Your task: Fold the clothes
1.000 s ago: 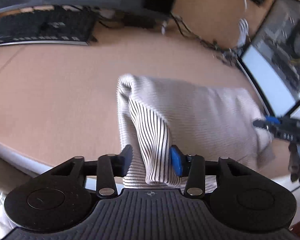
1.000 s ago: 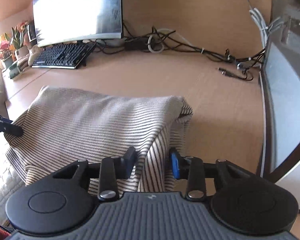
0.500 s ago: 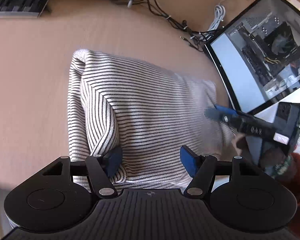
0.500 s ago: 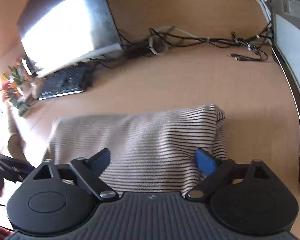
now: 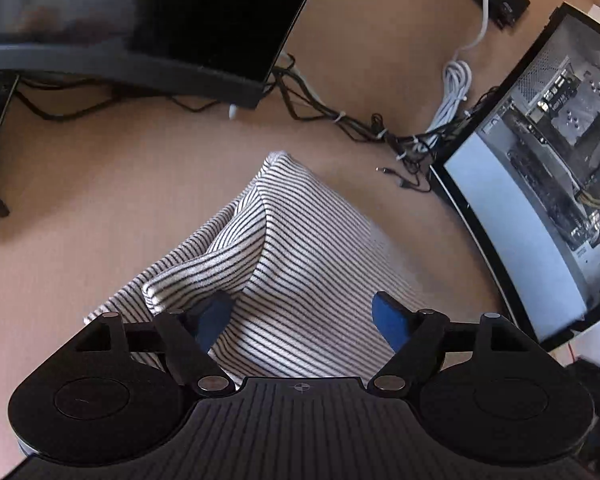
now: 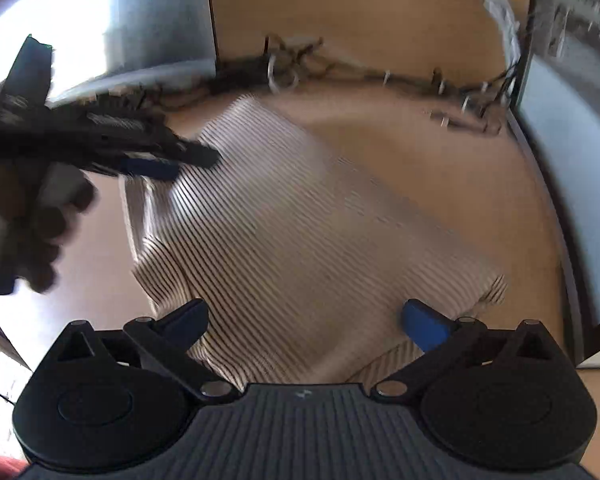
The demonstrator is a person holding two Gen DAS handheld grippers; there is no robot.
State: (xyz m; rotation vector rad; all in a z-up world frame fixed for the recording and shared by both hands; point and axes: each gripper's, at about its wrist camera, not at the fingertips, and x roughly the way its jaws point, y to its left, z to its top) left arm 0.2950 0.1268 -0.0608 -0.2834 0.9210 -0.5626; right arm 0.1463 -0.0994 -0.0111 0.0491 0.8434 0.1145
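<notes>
The left gripper (image 5: 302,316) has its blue-padded fingers spread wide and grips nothing; a raised fold of the striped garment (image 5: 300,264) bulges up against its left pad. The right gripper (image 6: 304,320) is likewise spread wide and empty, hovering over the near edge of the same garment (image 6: 300,240), which lies folded into a rough rectangle on the tan wooden desk (image 5: 100,200). In the blurred right wrist view the left gripper (image 6: 156,160) and the hand (image 6: 28,216) holding it show at the cloth's left edge. Behind the garment a tangle of dark cables (image 5: 360,128) runs along the wall, with a curved monitor (image 5: 160,20) at the back left and an open-sided computer case (image 5: 548,168) at the right.
</notes>
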